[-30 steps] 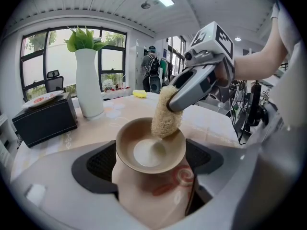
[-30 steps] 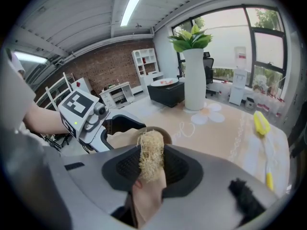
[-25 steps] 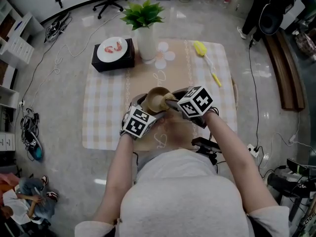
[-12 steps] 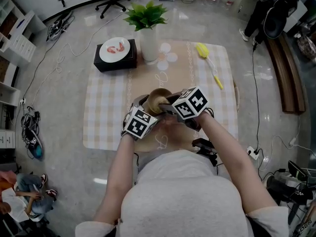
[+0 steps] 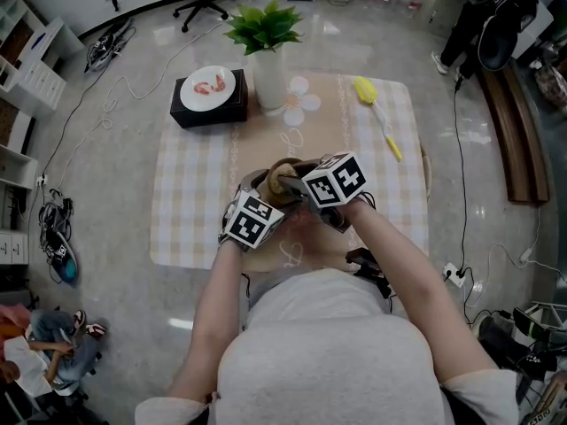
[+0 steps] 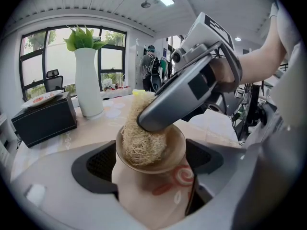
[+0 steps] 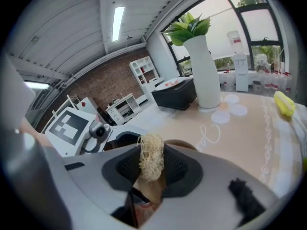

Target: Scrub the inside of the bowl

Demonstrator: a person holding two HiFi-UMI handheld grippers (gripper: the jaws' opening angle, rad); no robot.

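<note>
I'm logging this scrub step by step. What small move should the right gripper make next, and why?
Probably sweep the right gripper sideways so the straw-coloured fibre scrubber rubs round the inner wall. That scrubber, pinched in its jaws, sits against one side of the tan round bowl with a red swirl that the left gripper clamps, leaving the opposite inner wall bare.

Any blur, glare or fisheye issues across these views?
Head view: sharp, mild glare on the floor. Left gripper view: heavy fisheye, dark corners, bowl in focus. Right gripper view: same fisheye, window overexposed, scrubber sharp.
</note>
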